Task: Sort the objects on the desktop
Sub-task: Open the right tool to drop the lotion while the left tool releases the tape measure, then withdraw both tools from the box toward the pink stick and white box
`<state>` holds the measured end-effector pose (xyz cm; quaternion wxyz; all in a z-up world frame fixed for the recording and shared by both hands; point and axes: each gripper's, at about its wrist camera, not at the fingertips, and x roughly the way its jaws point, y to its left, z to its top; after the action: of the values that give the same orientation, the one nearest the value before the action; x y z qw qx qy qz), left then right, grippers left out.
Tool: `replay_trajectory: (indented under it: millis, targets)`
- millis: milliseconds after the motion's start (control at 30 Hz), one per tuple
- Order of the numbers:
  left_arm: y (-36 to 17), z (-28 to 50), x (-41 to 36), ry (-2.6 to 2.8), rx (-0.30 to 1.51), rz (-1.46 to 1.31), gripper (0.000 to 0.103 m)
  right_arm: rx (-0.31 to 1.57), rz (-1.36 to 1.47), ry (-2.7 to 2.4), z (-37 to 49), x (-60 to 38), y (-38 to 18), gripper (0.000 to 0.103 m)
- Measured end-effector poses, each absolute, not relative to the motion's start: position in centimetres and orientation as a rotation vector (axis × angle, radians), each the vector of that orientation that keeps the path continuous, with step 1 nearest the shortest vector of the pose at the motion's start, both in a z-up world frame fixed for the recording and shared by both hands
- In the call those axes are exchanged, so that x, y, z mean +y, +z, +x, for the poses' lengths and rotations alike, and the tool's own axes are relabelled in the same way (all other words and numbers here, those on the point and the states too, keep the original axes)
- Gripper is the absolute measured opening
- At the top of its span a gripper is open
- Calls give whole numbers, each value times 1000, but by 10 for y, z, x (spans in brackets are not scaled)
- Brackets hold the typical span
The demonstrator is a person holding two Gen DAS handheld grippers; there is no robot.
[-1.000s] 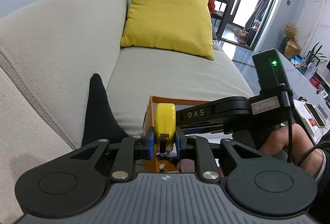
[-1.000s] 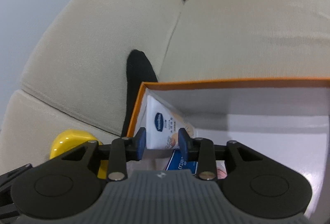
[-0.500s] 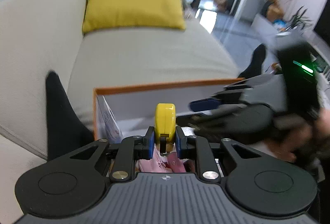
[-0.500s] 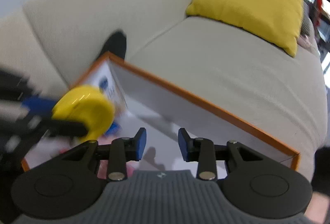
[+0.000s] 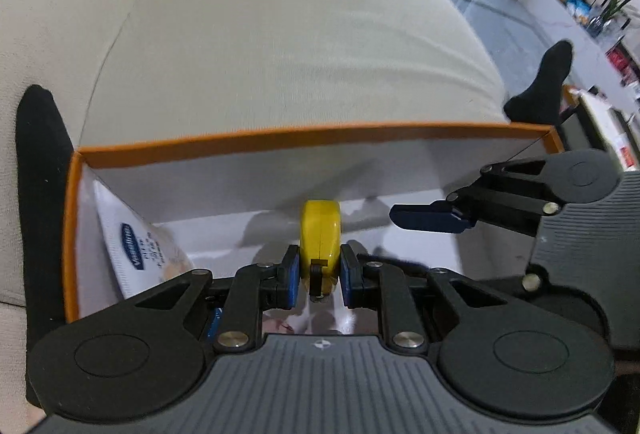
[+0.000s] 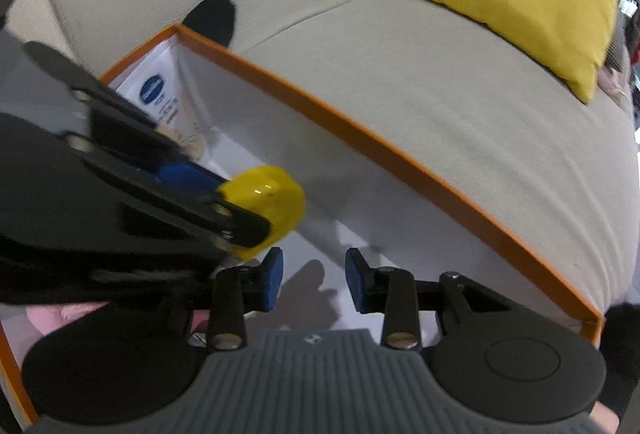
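left wrist: left gripper pinching yellow tape measure, now inside orange box; right gripper spread, tube-free.

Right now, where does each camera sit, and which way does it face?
Left wrist: on the left tool, looking steeply down into the orange-rimmed box; its fingers clamp the yellow tape measure; the right tool shows.
Right wrist: on the right tool, empty, facing the box; the left tool shows.
Shared: box, tape measure, Vaseline tube, sofa.

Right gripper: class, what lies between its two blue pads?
Nothing. In the right wrist view the right gripper stands open over the bare white floor of the orange box; the yellow tape measure sits in the left gripper.
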<state>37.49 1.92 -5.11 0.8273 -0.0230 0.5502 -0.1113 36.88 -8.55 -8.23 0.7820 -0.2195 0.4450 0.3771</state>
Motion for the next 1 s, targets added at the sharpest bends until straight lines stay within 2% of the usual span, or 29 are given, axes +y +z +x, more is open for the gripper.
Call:
replay_trajectory:
  millis: [200,300,367,833,1000]
  targets:
    - [-67,381,18,-202,1224,-48,22,978,-519,824,367,-85,-93,37]
    - [-66,379,20,-184,1224,-53,23,976,-512,814,368,-85,-94,44]
    - [-61,377,22,-173,1206,-38,25,975,-497,813,371,-87,-96,45]
    - [5,333,49,-153,1005,-9,26,990,-472,884,372,-67,-105,44]
    - [25,309,68,-119,932,-22,26,1046,-411,910,381,-58,-107,39]
